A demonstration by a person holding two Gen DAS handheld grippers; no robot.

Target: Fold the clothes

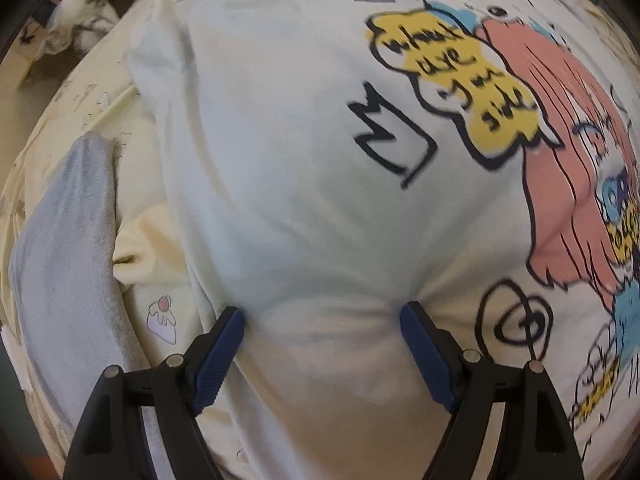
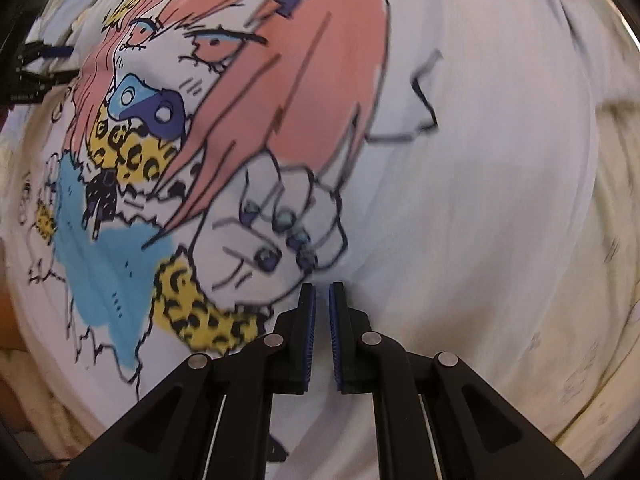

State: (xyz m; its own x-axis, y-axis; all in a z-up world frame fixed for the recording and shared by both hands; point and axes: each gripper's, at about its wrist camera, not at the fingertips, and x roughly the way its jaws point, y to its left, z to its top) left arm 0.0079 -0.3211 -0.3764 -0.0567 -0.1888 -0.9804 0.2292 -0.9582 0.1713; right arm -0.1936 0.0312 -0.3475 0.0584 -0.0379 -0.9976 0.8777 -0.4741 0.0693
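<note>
A white T-shirt [image 1: 280,160] with a cartoon print of a pink-haired figure [image 1: 560,160] lies spread over cream bedding. My left gripper [image 1: 322,314] points down at a plain part of it, jaws wide open. Both blue fingertips [image 1: 236,318] touch the cloth, which puckers between them. In the right wrist view the same shirt [image 2: 460,180] fills the frame, with the print [image 2: 280,80] at the upper left. My right gripper [image 2: 322,290] is shut to a narrow slit, its tips at the shirt beside the printed fist. I cannot tell whether cloth is pinched.
A grey towel [image 1: 68,240] lies left of the shirt on the cream sheet [image 1: 160,264], which has a small cake print. Clutter [image 1: 76,20] shows on the floor beyond the bed at the upper left. Cream bedding [image 2: 600,280] borders the shirt at the right.
</note>
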